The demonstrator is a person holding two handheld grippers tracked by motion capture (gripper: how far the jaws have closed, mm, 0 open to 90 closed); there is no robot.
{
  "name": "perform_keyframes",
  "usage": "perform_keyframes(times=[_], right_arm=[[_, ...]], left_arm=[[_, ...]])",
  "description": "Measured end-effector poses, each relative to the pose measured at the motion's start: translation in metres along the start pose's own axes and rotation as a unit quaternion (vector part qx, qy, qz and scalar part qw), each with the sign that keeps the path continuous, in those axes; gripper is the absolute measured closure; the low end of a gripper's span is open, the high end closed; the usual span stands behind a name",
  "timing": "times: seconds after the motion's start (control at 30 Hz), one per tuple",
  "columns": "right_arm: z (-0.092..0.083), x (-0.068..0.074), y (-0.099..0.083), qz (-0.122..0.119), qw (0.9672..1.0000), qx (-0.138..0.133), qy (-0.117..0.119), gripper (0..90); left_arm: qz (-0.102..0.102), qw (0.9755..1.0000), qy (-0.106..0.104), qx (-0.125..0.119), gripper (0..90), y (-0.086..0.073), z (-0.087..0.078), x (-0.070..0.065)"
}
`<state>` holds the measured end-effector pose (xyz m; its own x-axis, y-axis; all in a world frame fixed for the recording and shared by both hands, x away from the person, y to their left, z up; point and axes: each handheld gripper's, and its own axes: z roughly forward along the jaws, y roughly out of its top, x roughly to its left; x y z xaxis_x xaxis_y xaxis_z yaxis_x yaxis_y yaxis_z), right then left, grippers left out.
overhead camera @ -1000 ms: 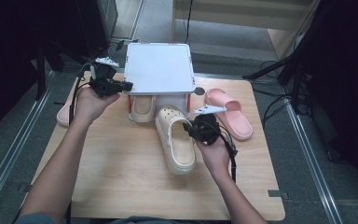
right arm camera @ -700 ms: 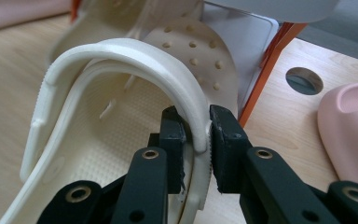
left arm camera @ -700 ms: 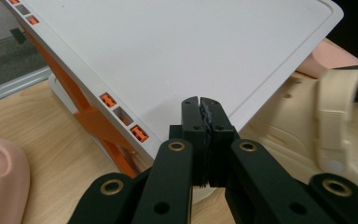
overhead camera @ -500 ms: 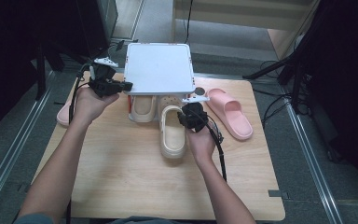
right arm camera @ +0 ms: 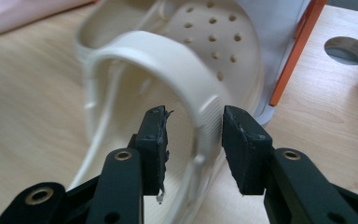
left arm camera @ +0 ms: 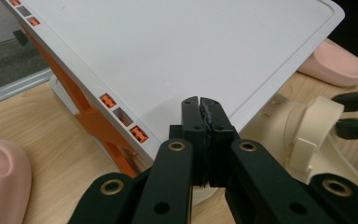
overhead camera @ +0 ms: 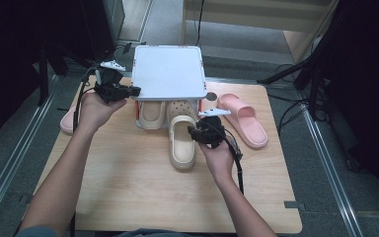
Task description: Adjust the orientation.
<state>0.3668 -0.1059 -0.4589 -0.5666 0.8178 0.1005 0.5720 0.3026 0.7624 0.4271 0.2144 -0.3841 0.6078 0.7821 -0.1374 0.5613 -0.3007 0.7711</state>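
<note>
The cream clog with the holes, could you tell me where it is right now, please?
In the high view the cream clog lies mid-table, its toe tucked under the white rack, beside another cream shoe on its left. The right claw is at its heel strap.

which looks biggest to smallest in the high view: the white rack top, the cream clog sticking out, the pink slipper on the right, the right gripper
1. white rack top
2. pink slipper and cream clog: alike, and the clog's toe is hidden under the rack, so unranked
3. right gripper

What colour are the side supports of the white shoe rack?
Orange. The side supports under the white shoe rack show best in the left gripper view.
</note>
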Motion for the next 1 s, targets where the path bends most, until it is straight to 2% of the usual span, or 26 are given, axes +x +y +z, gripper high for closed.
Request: perform_keyframes(times=[0.13, 0.23, 0.43, 0.53, 0.67, 1.0], right_arm=[[-0.019, 0.009, -0.004, -0.01, 0.9998, -0.004, 0.019, 61.3], [-0.029, 0.017, -0.011, -0.018, 0.9992, -0.001, 0.037, 65.5], [-0.041, 0.031, -0.033, -0.022, 0.996, 0.02, 0.084, 85.1], [-0.043, 0.036, -0.044, -0.028, 0.9949, 0.028, 0.093, 89.8], [-0.044, 0.043, -0.058, -0.022, 0.9931, 0.046, 0.106, 90.0], [-0.032, 0.052, -0.084, -0.037, 0.9888, 0.087, 0.115, 90.0]], left_arm=[[-0.002, 1.0, 0.0, 0.001, 89.2, 0.0, 0.0, 0.0], [-0.005, 1.0, -0.003, 0.0, 89.2, 0.0, 0.0, 0.001], [-0.004, 1.0, -0.004, 0.0, 89.2, 0.0, 0.0, 0.001], [-0.003, 1.0, -0.006, 0.001, 89.5, 0.0, 0.0, 0.002], [-0.005, 1.0, -0.005, 0.001, 89.9, 0.002, 0.002, 0.001], [-0.007, 0.9999, -0.01, 0.006, 89.8, 0.003, 0.001, 0.001]])
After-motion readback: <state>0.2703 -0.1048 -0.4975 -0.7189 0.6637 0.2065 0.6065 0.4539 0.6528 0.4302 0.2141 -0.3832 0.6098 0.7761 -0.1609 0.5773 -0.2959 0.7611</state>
